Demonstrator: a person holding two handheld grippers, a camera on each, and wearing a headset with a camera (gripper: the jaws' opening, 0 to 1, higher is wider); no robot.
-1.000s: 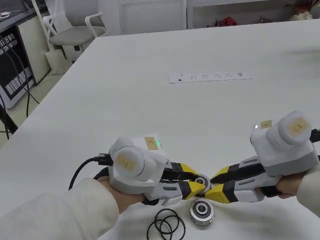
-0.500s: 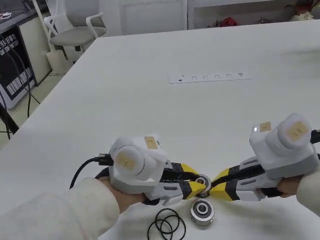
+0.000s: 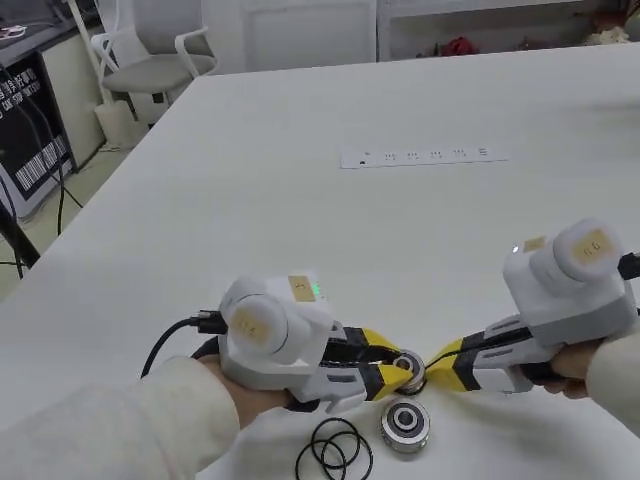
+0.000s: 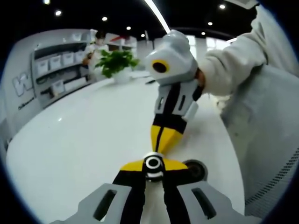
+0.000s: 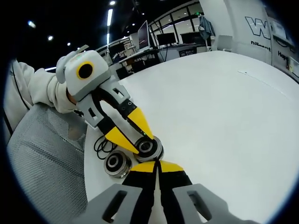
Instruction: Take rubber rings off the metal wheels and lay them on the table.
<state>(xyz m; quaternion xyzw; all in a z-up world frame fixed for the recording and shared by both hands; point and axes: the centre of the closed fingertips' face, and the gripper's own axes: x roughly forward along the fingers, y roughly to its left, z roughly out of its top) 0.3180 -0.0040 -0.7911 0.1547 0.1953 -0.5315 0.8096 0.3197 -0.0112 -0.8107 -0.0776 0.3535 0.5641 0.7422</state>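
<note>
The right gripper (image 3: 441,367) has drawn back to my right. A moment ago its yellow tips were pressed onto the small silver metal wheel with a dark hub (image 3: 408,365); now they sit just beside its rim. The right gripper view shows those jaws closed flat against each other. I cannot tell whether a rubber ring is nipped between them, as nothing dark shows at the tips. If it is a pull, I judge the ring is only starting to come off this wheel, or the grip has slipped and needs taking again.

The left gripper (image 3: 397,371) has not moved. Its jaws are closed on the wheel from either side and hold it just above the white table (image 3: 300,210).

The wheel is a short disc, so its only real axis is the axle. In the left gripper view the hub faces straight back at the camera. The axle therefore runs roughly along the left jaws and towards the right gripper, tipped slightly up.

A second metal wheel (image 3: 405,424) lies flat on the table just below the tips. A cluster of thin black rubber rings (image 3: 335,450) is laid near it.
</note>
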